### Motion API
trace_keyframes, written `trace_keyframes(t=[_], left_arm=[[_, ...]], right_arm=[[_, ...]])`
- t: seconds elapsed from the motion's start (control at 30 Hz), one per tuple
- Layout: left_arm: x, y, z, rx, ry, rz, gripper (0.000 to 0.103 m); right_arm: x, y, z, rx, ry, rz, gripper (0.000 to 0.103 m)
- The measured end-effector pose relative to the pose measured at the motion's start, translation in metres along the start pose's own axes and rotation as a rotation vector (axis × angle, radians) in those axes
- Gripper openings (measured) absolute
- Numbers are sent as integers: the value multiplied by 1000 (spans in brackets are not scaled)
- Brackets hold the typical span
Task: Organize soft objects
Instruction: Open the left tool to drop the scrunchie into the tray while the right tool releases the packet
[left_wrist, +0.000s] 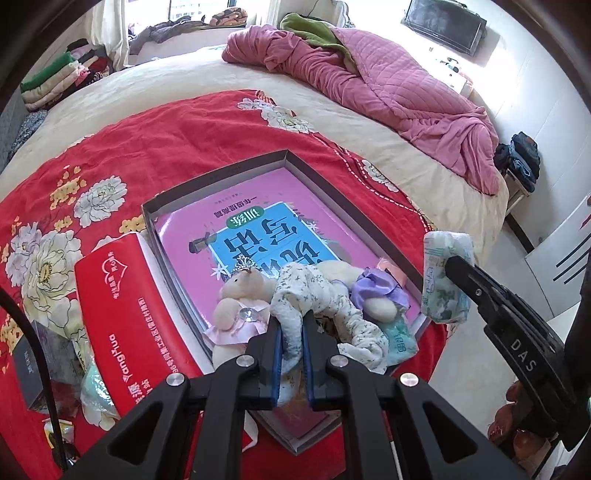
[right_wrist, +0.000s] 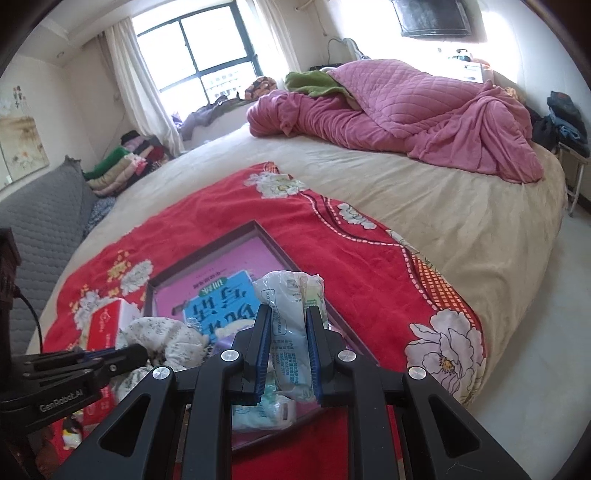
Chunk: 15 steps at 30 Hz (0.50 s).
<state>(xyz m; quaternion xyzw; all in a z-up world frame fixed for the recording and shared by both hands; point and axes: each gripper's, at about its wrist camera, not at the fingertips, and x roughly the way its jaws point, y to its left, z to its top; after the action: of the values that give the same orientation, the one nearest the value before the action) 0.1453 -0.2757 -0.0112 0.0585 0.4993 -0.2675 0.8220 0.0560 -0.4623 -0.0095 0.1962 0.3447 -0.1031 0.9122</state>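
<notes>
Black jaws fill the bottom of both views, and something soft is pinched in each. Beyond them the bed is seen, the biggest thing here, with a red flowered blanket spread over its near part. On the blanket a shallow box is laid, and a pink book is seen flat inside it. A red tissue box is set just beside the box.

At the near end of the box a small pile of soft things has been made. A cream teddy bear with a tiny crown is lying there, and a second soft toy with a purple bow is touching it.

The left gripper is pressed together on a white flowered cloth, which is draped over the toys. The right gripper is squeezed on a soft white packet, held above the right side of the box. It may be a tissue pack, but the print is too small to be read.

The step in hand seems to be the putting of soft things into the box. Next, both things would likely need to be lowered onto the pile, and then the jaws would need to be spread so that cloth and packet are let go inside the box walls.
</notes>
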Motion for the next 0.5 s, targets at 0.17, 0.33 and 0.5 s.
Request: trace_keyframes(t=[0.17,0.33,0.5], left_arm=[[6,4,1,-5,7,1,10],[11,9,3,-18,12,-3,10],[15,14,5,-35,17,-4,10]], right_arm=[[11,-1,-3,-8,18,-27,19],[22,5,-7,-56,38,-59,19],[37,14,-12,-100,63,-99,19]])
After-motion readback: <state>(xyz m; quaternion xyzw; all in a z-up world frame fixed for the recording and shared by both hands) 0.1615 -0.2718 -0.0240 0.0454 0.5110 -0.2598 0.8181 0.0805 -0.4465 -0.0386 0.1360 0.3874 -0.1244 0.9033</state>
